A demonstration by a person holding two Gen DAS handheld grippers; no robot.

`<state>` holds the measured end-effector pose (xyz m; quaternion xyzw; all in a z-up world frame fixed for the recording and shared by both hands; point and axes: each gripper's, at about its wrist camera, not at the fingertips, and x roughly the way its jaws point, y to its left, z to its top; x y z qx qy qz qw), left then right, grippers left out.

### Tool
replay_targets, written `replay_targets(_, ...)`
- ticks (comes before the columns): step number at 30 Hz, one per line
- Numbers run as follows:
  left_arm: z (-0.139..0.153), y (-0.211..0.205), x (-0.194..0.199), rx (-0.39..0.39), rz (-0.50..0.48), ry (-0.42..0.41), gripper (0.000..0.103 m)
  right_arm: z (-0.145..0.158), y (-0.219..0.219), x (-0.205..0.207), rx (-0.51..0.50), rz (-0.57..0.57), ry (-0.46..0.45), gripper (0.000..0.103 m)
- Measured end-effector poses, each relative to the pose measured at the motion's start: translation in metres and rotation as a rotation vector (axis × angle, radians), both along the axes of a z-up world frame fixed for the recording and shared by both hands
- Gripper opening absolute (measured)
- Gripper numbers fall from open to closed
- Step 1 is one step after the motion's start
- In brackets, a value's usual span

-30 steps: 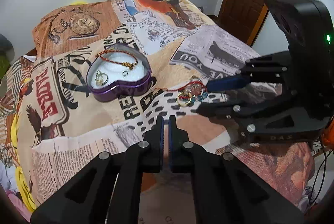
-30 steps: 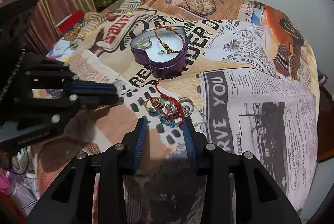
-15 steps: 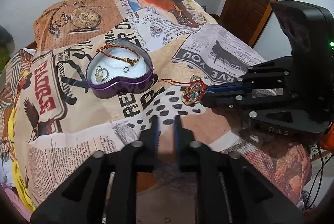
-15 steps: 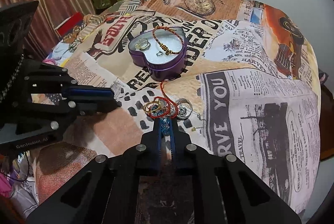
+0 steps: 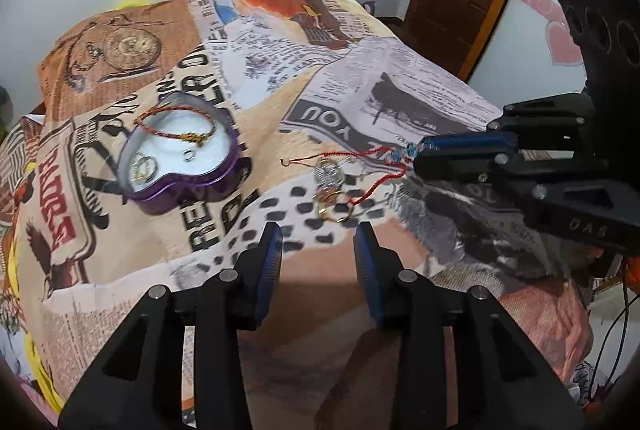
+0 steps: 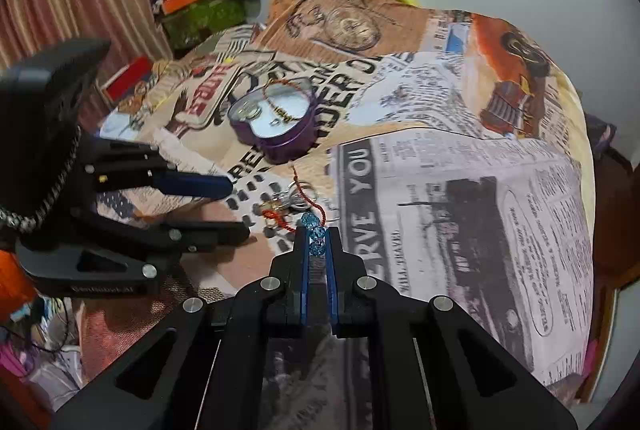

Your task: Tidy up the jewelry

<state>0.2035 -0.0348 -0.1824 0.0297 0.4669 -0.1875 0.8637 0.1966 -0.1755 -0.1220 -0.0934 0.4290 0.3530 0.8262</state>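
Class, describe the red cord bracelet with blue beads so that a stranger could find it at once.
On the newspaper-print bedspread, right of the purple heart-shaped tin, lies a jewelry pile. The red cord bracelet trails from it; uniquely, its blue beads sit clamped in the right gripper.

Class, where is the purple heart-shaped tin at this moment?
In the left wrist view the purple tin sits left of centre on the printed bedspread, lid off, left of the loose rings.
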Motion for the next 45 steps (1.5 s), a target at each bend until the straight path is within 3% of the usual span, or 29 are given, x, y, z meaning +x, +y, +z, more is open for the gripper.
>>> replay_targets(11,-0.008,-0.014,0.018,0.0,-0.008,0.023,0.036,0.024,-0.021,0.007,0.078,-0.061,-0.061,0.007)
replay_targets(14,-0.009,-0.014,0.018,0.016,0.01,0.019,0.02,0.023,-0.022,0.009,0.078,-0.063,-0.06,0.007)
replay_targets(22,-0.004,-0.01,0.01,0.015,0.024,-0.002,0.02,0.027,-0.023,0.008,0.099,-0.071,-0.059,0.007)
replay_targets(45,0.058,0.058,0.007,-0.025,0.174,-0.168,0.02,0.072,0.037,0.023,0.194,-0.017,-0.143,0.007)
